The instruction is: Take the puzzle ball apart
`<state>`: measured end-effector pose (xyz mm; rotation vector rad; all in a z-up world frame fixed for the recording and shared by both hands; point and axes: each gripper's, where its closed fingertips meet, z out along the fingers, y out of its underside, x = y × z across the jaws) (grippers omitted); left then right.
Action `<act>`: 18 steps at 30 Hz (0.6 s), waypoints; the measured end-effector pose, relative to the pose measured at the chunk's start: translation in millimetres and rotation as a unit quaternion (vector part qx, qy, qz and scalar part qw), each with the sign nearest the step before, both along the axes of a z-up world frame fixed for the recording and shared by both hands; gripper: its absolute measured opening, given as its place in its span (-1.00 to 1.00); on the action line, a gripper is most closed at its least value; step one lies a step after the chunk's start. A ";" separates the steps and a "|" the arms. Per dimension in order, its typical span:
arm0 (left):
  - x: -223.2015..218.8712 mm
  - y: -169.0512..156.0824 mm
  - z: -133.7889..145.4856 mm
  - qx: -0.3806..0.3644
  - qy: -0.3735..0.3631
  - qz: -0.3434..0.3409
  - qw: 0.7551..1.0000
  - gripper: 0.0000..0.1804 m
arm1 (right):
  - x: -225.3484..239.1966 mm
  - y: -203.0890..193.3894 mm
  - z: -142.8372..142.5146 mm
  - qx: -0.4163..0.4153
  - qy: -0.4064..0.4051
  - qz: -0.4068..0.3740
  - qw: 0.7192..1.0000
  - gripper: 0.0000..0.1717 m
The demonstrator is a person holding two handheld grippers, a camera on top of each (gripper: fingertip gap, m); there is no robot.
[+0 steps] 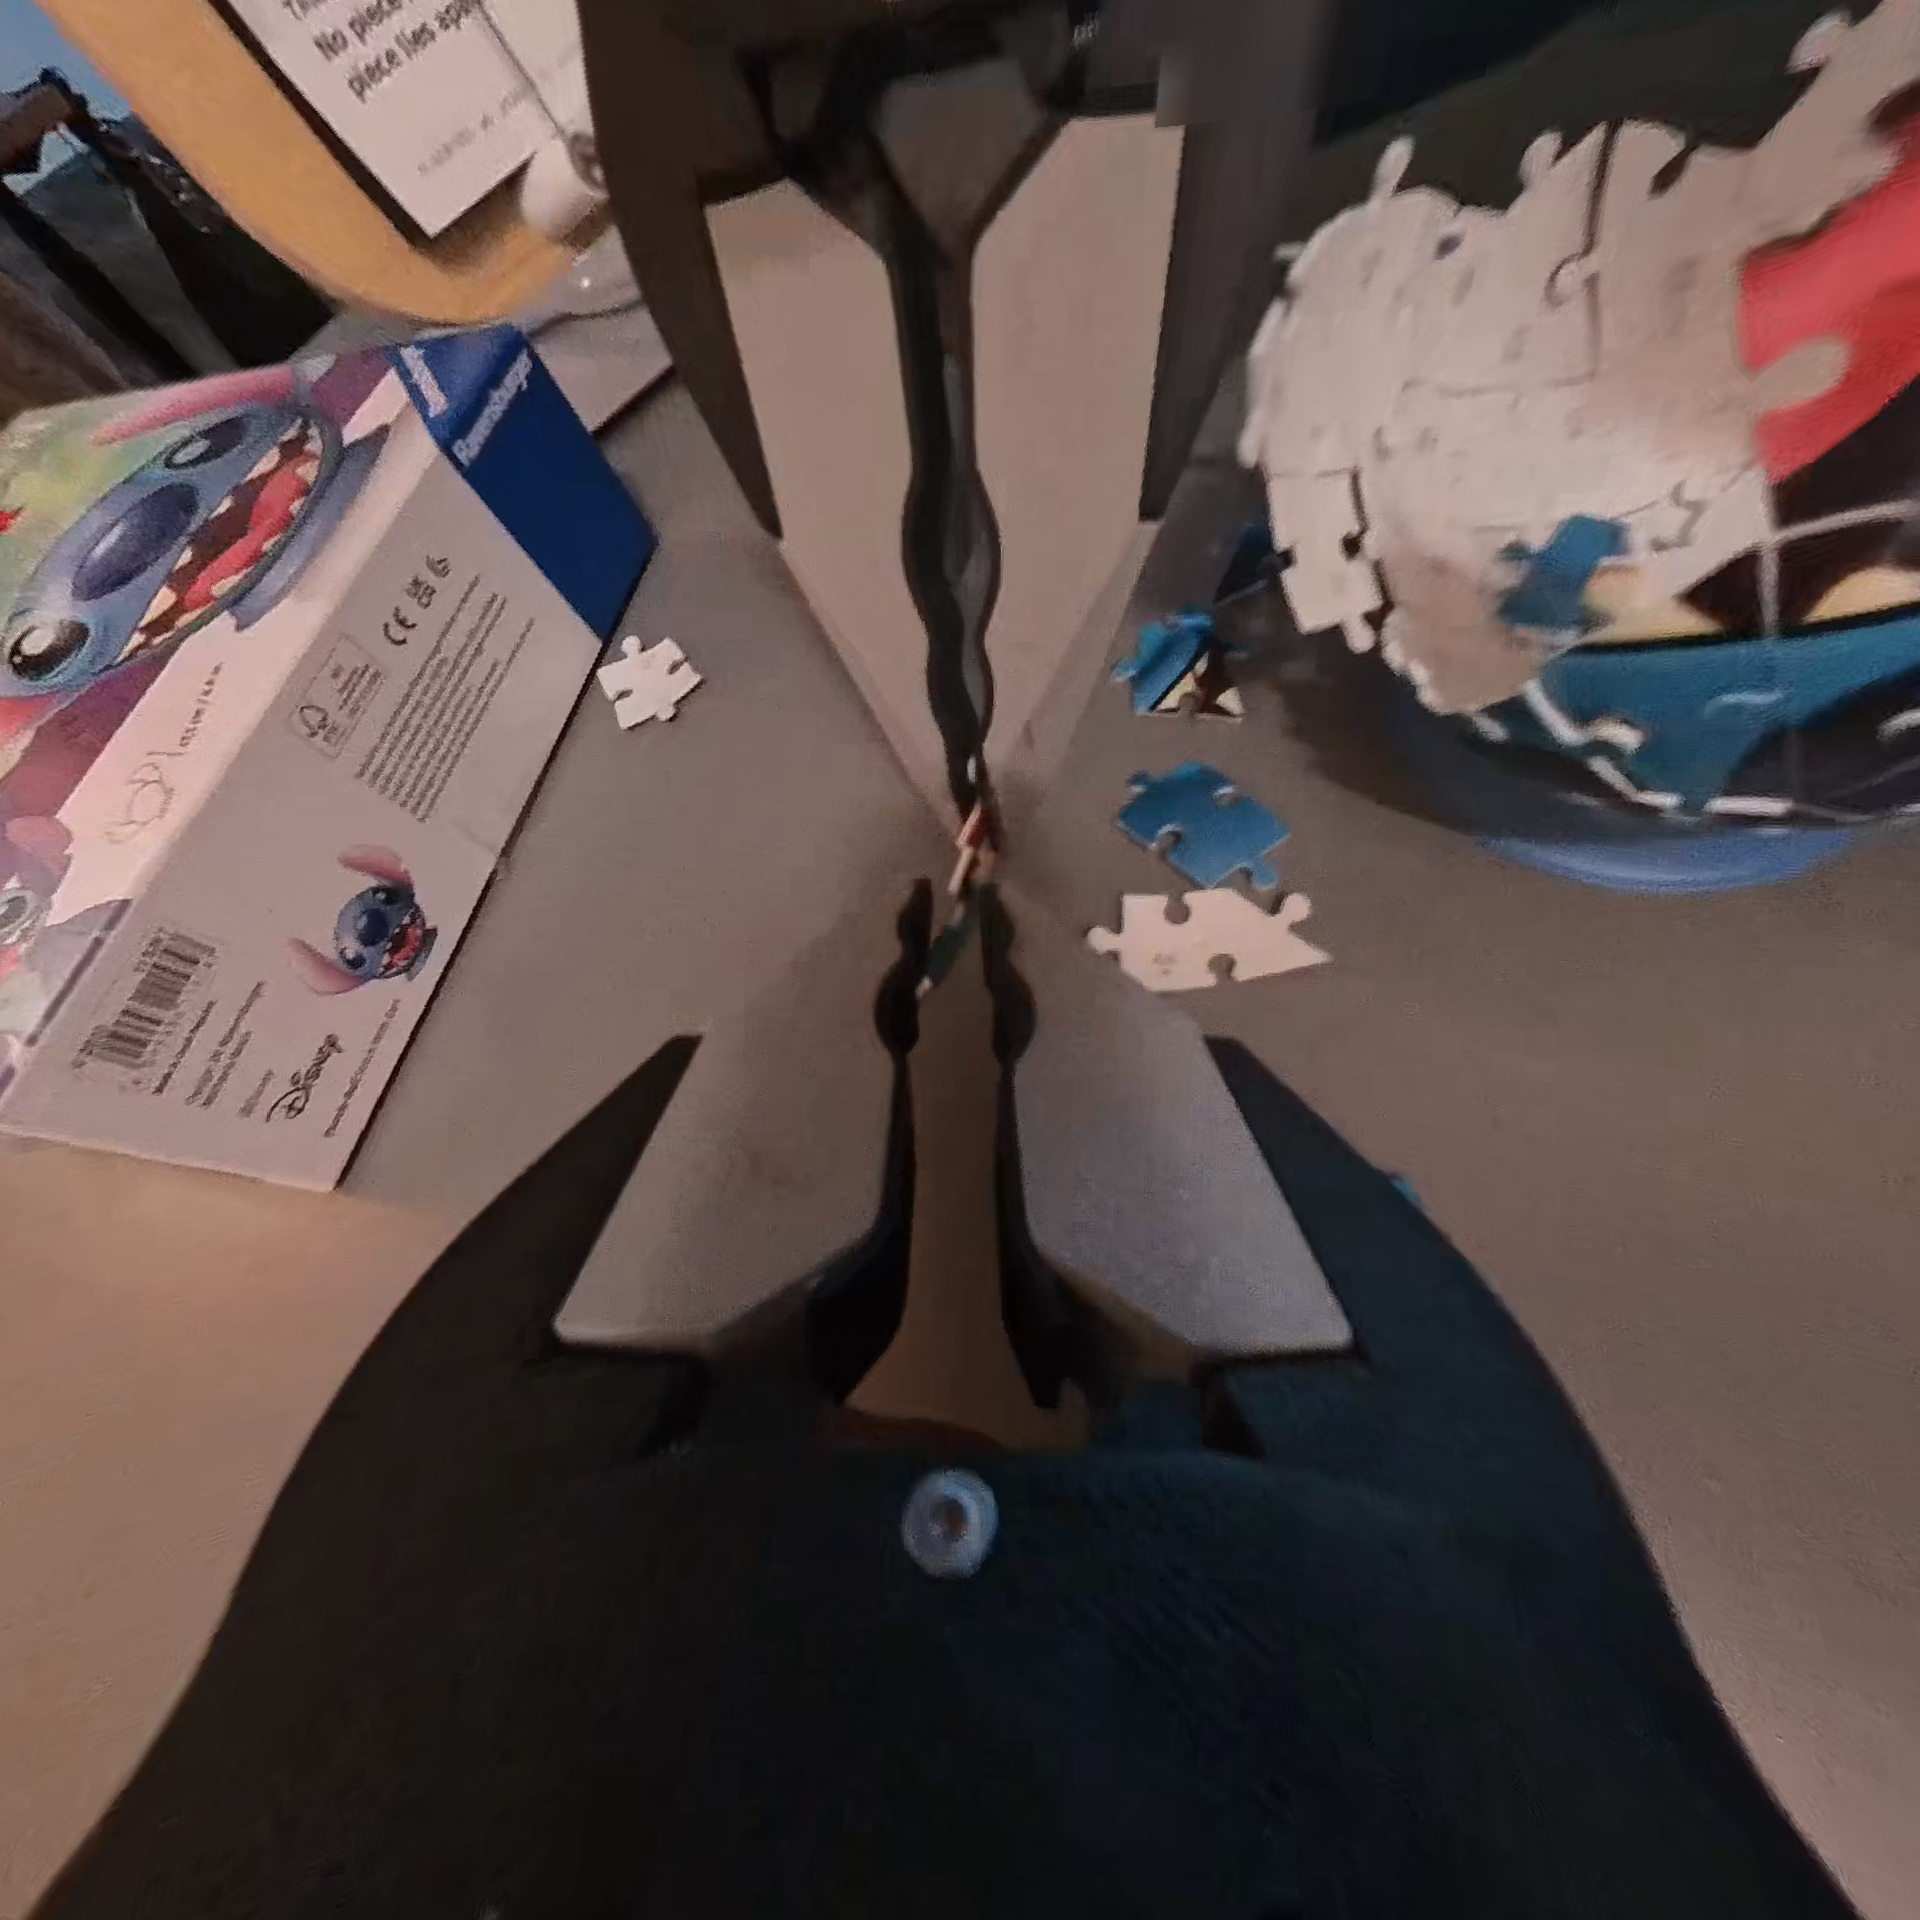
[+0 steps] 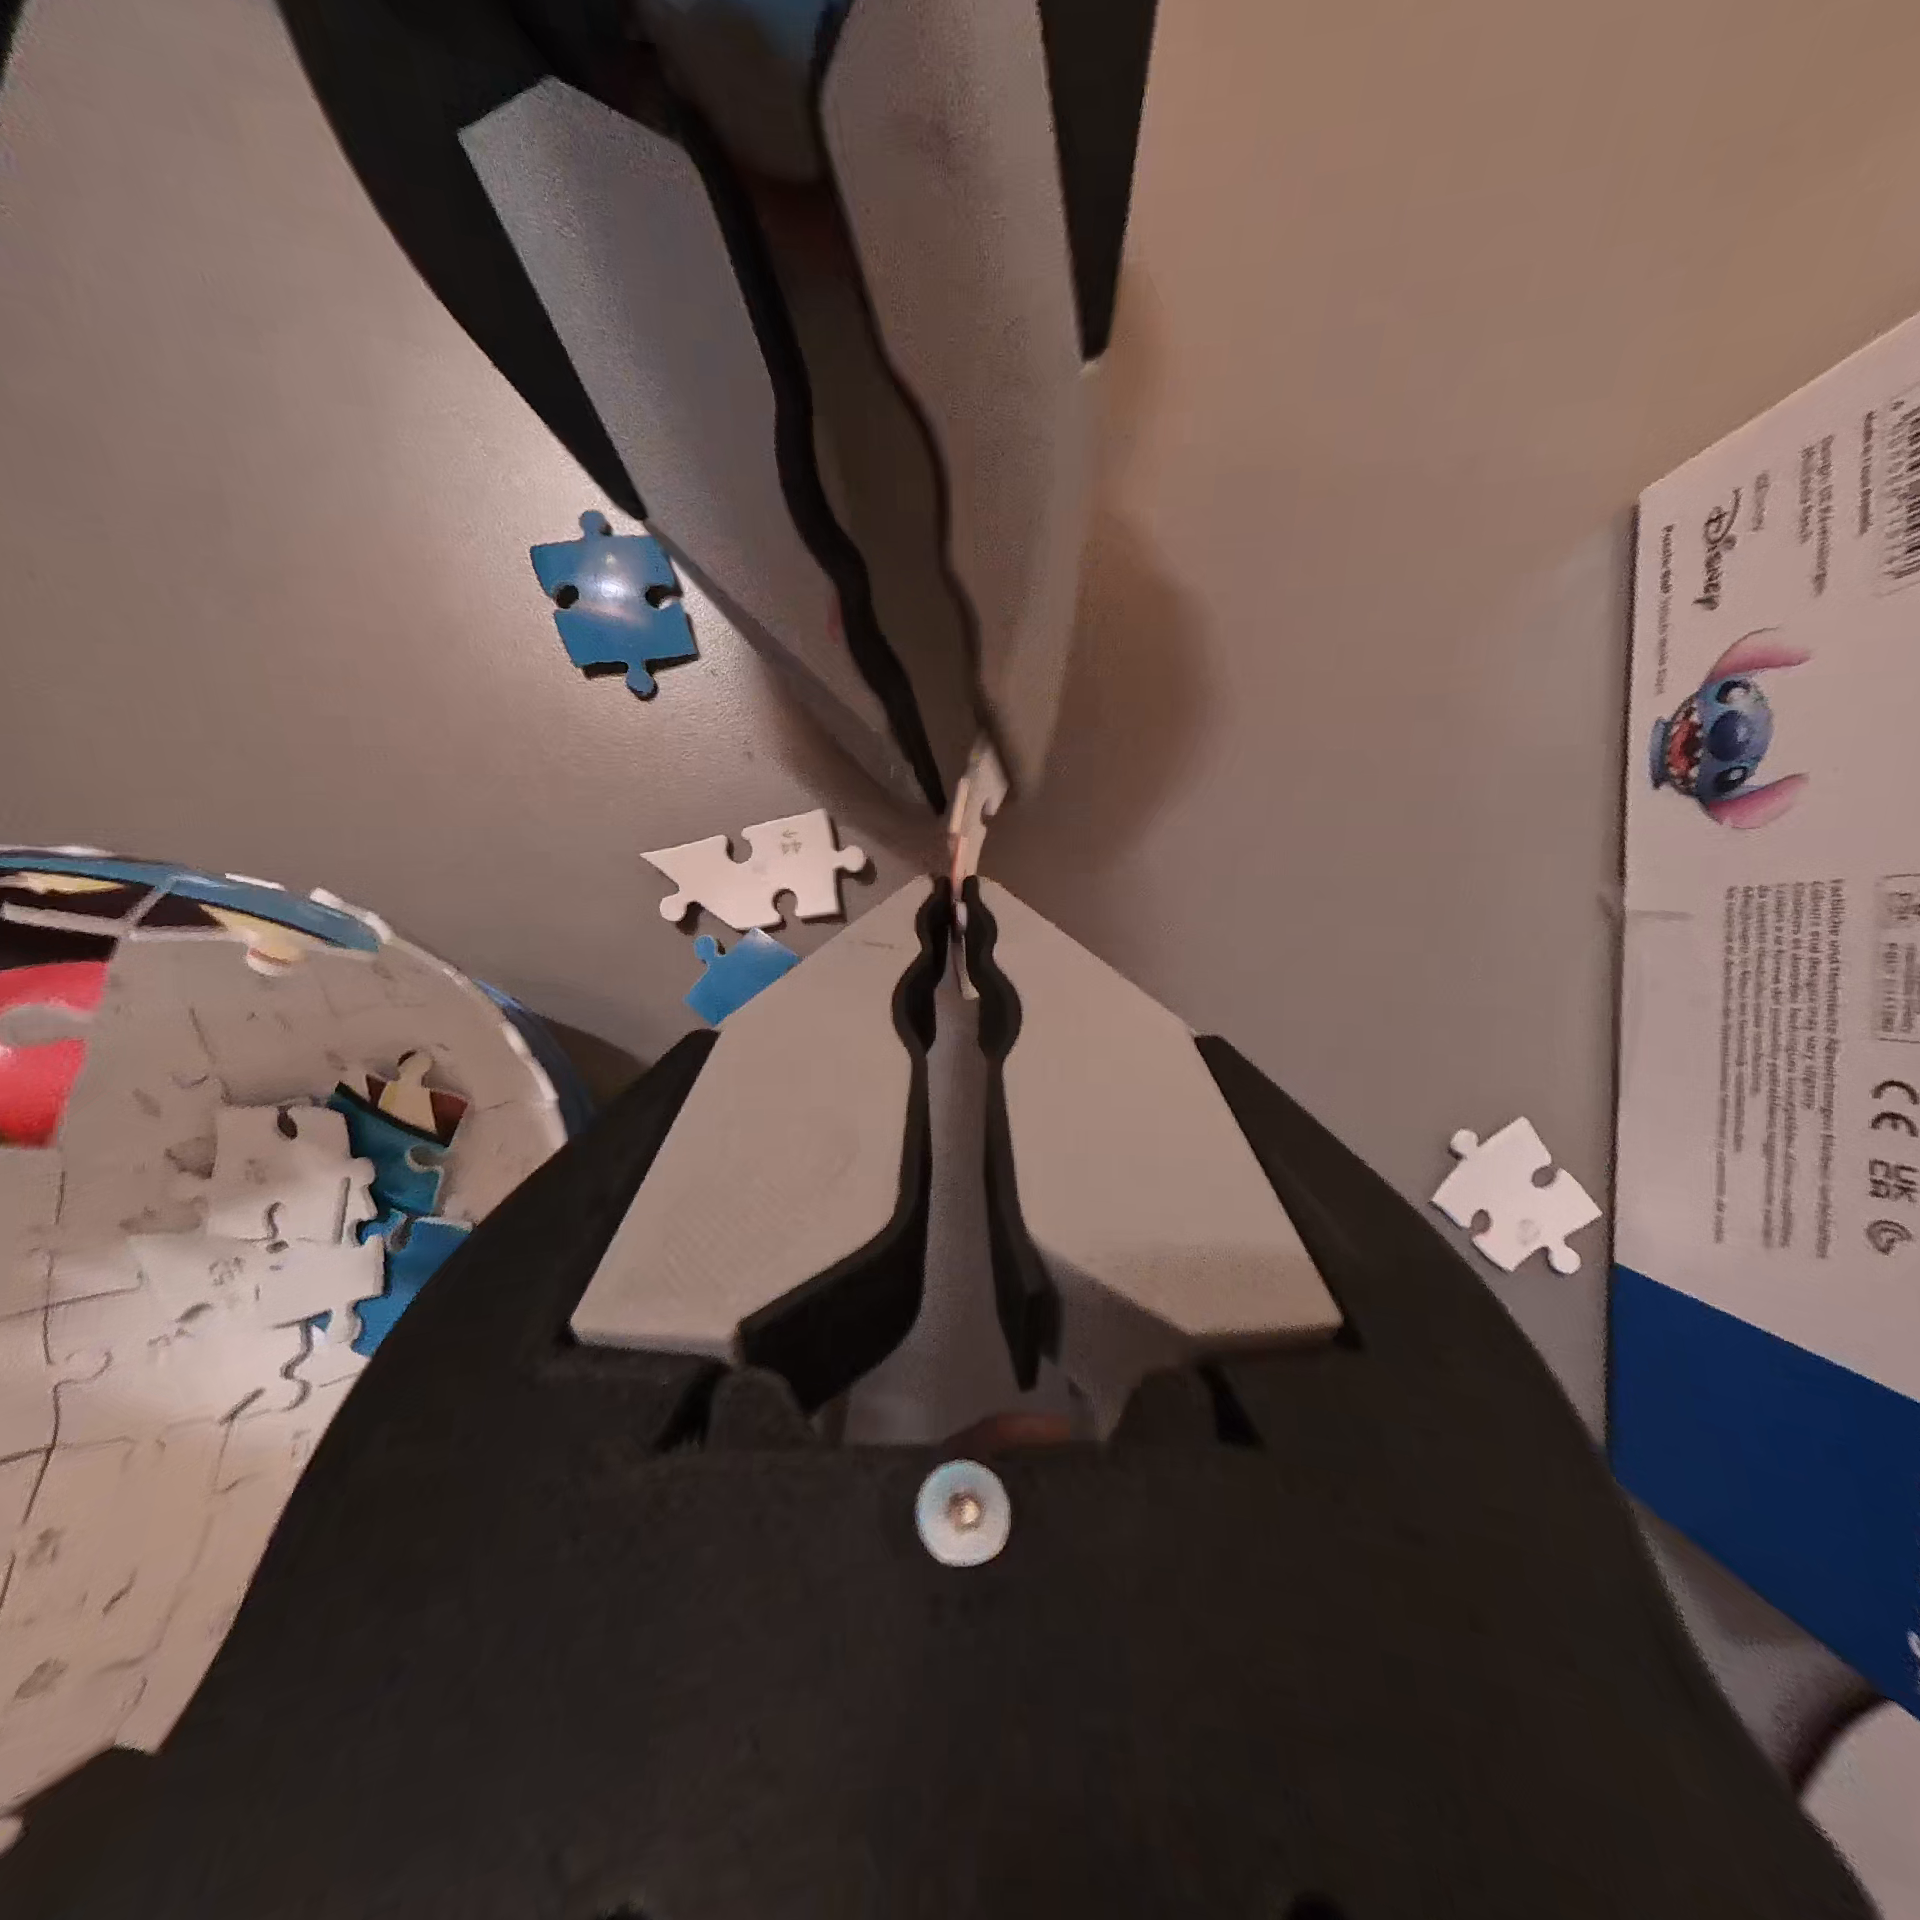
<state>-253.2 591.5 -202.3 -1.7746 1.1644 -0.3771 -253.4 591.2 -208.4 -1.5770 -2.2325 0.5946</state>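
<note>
In the left wrist view the left gripper [image 1: 951, 914] sits at the centre of the frame, its black fingers [image 1: 902, 997] drawn close on the edge of a thin puzzle piece [image 1: 961, 894] held on end; the right gripper [image 1: 971, 800] comes down from the top of the frame to meet it tip to tip, clamped on the far end of the same piece or on one joined to it; which of the two I cannot tell. In the right wrist view the right gripper [image 2: 961, 914] is clenched on the pale piece, pads pressing both faces. Loose pieces lie on the grey table [image 1: 727, 831]: a blue one [image 1: 1205, 826] and a white one [image 1: 1205, 940] just right of centre, a small white one [image 1: 649, 681] left of centre beside the printed box [image 1: 312, 727]. The round puzzle shell [image 1: 1558, 468] at upper right is partly built, with open gaps showing, so several pieces appear left to fit.
</note>
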 end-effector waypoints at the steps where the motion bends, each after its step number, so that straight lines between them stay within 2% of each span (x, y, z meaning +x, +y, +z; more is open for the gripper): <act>1: 4.5 -3.3 2.8 -0.006 -0.013 -0.008 1.000 -0.99 | -0.4 1.6 1.9 0.014 0.000 -0.007 1.000 -1.00; 3: 5.3 0.1 4.4 0.008 -0.003 0.008 1.000 -1.00 | 0.0 7.4 7.3 0.041 0.003 -0.027 0.999 -1.00; 8: 5.8 9.3 31.3 0.122 0.009 0.066 0.990 -1.00 | -0.6 16.7 38.4 0.041 0.054 -0.101 0.993 -1.00; 12: 4.6 -0.2 70.4 0.234 -0.024 0.063 0.970 -1.00 | 5.1 12.8 84.7 -0.107 0.137 -0.189 0.966 -1.00; 14: 4.4 -5.6 71.8 0.237 -0.026 0.048 0.970 -1.00 | 17.7 6.6 112.3 -0.172 0.188 -0.196 0.947 -1.00; 15: 0.8 -3.5 68.7 0.226 -0.023 0.053 0.972 -1.00 | 28.5 8.2 122.0 -0.172 0.203 -0.210 0.941 -1.00; 18: -6.8 0.2 70.6 0.184 -0.066 0.059 0.979 -1.00 | 86.8 22.2 143.6 -0.027 0.220 -0.289 0.931 -1.00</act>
